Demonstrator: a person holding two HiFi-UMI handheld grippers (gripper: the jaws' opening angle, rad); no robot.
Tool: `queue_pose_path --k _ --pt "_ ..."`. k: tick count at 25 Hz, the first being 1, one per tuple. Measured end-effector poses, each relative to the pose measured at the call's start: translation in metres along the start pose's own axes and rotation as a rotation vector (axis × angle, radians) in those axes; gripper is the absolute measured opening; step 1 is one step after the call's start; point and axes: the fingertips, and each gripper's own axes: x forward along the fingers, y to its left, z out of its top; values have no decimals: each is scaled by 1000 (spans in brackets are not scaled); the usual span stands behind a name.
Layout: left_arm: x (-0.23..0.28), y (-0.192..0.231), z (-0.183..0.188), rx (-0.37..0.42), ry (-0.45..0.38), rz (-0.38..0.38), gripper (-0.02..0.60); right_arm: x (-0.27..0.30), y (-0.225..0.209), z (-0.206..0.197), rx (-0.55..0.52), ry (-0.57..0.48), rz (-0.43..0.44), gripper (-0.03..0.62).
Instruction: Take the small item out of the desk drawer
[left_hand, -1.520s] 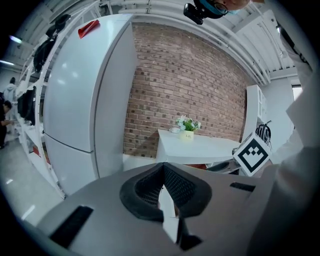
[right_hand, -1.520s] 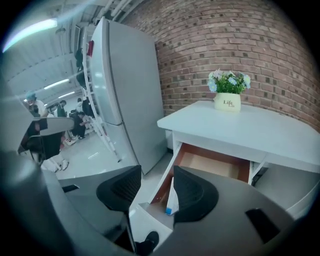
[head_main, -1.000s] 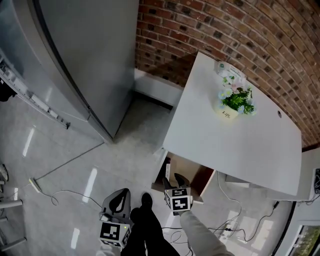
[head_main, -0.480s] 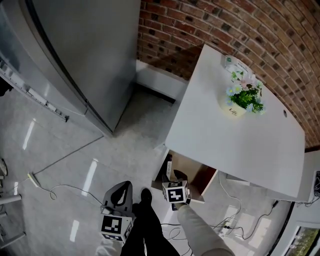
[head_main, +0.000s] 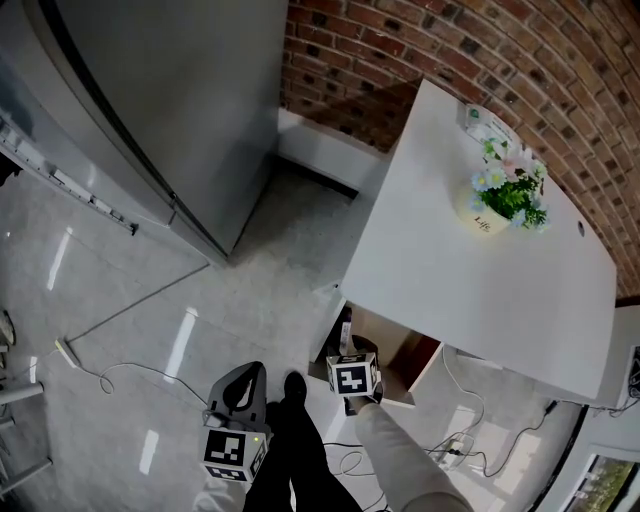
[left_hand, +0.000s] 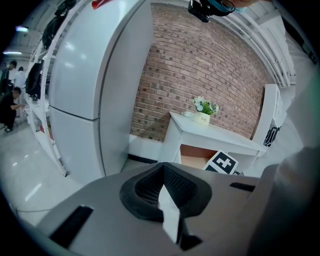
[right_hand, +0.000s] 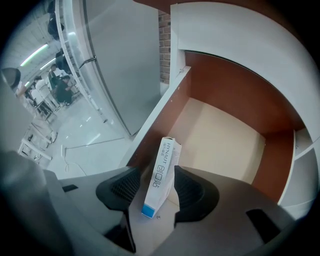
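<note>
Just beside drawer wall (right_hand: 174, 102) — box (right_hand: 161, 172)

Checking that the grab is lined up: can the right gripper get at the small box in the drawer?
Probably yes. The drawer is open, and the right gripper has its jaws apart on either side of the leaning small box, with nothing else showing between them.

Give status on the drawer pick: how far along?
Done: the drawer is open and the right tongs are inside it. In hand: the small white box stands between their jaws, which sit apart on either side, not yet clamped. Left: close on the box and lift it out. The left tongs are shut and idle.
</note>
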Motion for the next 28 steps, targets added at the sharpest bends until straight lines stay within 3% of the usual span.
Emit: queue_pose_path --k 6,9,18,28 --pt "3 9 -7 -15 12 11 15 11 -2 -6 -7 67 -8 233" --pt "3 9 -11 -20 21 12 15 13 1 -7 -13 89 -7 193" --pt "2 14 -13 -25 21 13 15 15 -11 -11 -5 76 -70 107" --pt "-11 9 2 -13 -12 9 15 -21 -20 -9 43 8 -60 106"
